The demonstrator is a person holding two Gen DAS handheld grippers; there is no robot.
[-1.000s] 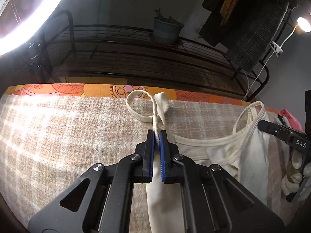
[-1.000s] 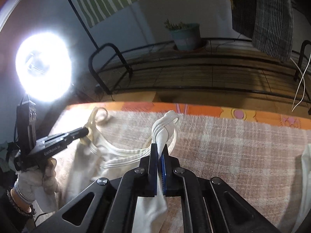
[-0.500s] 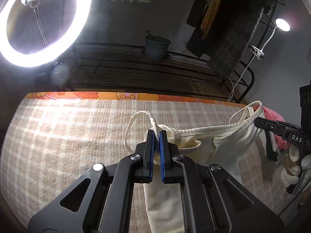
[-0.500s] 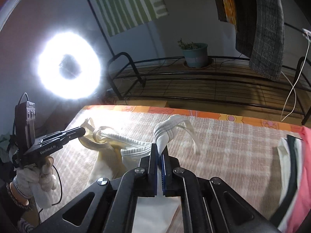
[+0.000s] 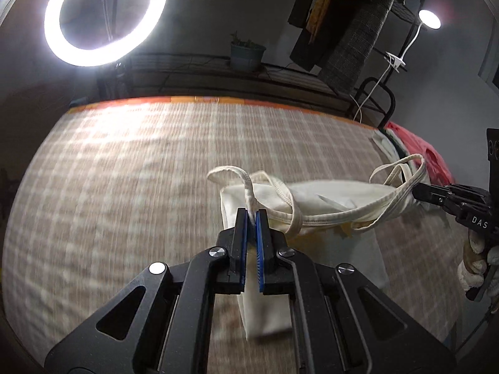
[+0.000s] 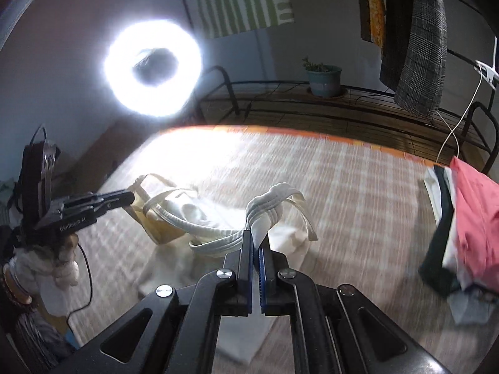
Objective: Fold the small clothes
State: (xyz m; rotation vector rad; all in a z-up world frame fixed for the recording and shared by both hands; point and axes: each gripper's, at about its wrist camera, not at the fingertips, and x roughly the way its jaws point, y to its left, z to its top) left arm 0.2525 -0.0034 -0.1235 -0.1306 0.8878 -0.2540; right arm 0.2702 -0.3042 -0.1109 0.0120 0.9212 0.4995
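A cream tank top (image 5: 324, 199) lies partly folded over itself on the checked beige cloth (image 5: 131, 180). My left gripper (image 5: 252, 215) is shut on its left shoulder strap. My right gripper (image 6: 257, 239) is shut on the bunched right shoulder strap. The top shows in the right wrist view (image 6: 199, 215) too, sagging between the two grippers. Each gripper shows in the other's view: the right gripper (image 5: 418, 190) at the right edge, the left gripper (image 6: 129, 198) at the left.
A pile of clothes with a red garment (image 6: 471, 218) on top sits at the right side of the bed, also in the left wrist view (image 5: 421, 159). A ring light (image 5: 104, 15), a black metal rack with a potted plant (image 6: 324, 78) and hanging clothes stand beyond the far edge.
Both grippers have pulled back toward me from the far edge with the straps in them, so the upper part of the top has come over its lower part.
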